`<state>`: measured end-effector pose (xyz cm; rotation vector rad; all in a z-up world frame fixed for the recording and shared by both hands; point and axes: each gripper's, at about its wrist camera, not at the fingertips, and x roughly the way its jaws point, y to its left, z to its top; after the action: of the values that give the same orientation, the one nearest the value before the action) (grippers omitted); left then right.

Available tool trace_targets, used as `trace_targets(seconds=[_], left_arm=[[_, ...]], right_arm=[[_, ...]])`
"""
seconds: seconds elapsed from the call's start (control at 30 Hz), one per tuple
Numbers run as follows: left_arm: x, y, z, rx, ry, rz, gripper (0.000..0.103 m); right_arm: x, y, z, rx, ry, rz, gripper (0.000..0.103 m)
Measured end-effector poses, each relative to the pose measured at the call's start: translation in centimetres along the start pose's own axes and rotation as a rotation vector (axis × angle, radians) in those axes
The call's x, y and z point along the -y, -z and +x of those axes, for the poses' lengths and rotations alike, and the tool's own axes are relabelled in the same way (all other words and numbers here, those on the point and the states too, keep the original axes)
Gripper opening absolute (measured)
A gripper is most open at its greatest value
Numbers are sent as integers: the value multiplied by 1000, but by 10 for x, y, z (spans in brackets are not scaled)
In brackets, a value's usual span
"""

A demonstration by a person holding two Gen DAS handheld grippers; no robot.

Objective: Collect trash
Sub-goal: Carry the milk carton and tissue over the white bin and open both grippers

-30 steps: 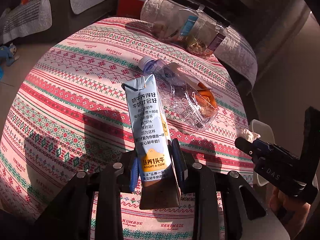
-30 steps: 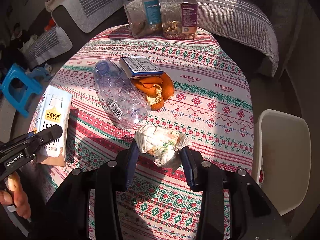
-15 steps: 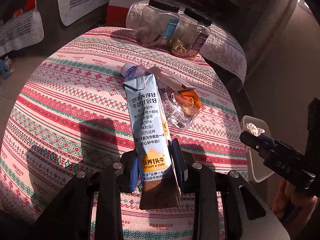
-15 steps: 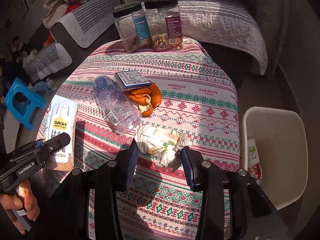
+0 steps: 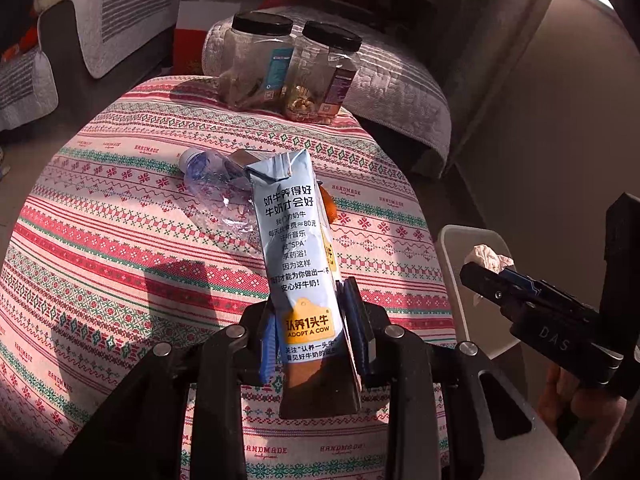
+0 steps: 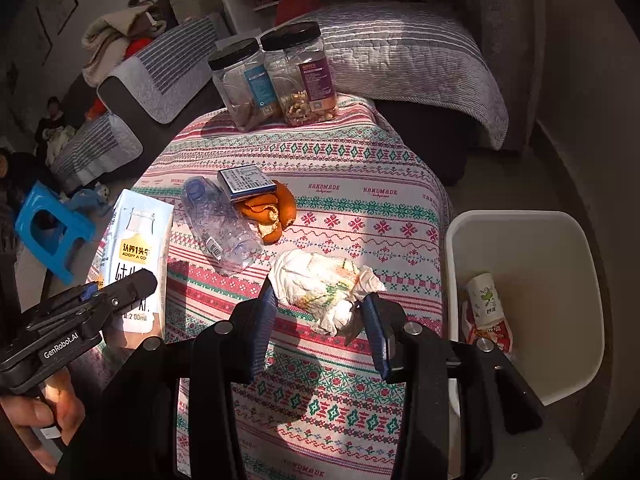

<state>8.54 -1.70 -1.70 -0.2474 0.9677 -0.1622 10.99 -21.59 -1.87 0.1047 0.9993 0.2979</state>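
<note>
My left gripper [image 5: 314, 320] is shut on a light blue milk carton [image 5: 294, 248] and holds it upright above the table; it also shows in the right wrist view [image 6: 138, 248]. My right gripper [image 6: 322, 312] is shut on a crumpled white tissue [image 6: 324, 284], held above the table's right side near the white trash bin [image 6: 520, 232]. The tissue also shows in the left wrist view [image 5: 486, 258]. On the table lie a crushed clear bottle [image 6: 220, 220], orange peel [image 6: 272, 210] and a small blue box [image 6: 246, 180].
Two clear jars with black lids [image 6: 276, 76] stand at the table's far edge. The bin holds a paper cup [image 6: 484, 294] and a wrapper. A grey sofa [image 6: 400, 48] is behind the table, a blue stool [image 6: 44, 224] on the floor at left.
Both grippers have lifted and drawn back from the table with their loads. The right gripper has moved rightward, bringing more of the trash bin into view.
</note>
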Motion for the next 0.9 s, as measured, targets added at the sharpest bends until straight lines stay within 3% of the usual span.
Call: trace_targets(seconds=[0.33,0.7,0.9], left_arm=[[72,-2,15,-11,89,84,30],[151,16,54,-96,251,150,30],[187,21,79,-129,279,190,30]], right_arm=[[66,5,-28,60,34,190,39],[176,30,-51,125,107,626,39],[197,41,-53,131,106,720,40]])
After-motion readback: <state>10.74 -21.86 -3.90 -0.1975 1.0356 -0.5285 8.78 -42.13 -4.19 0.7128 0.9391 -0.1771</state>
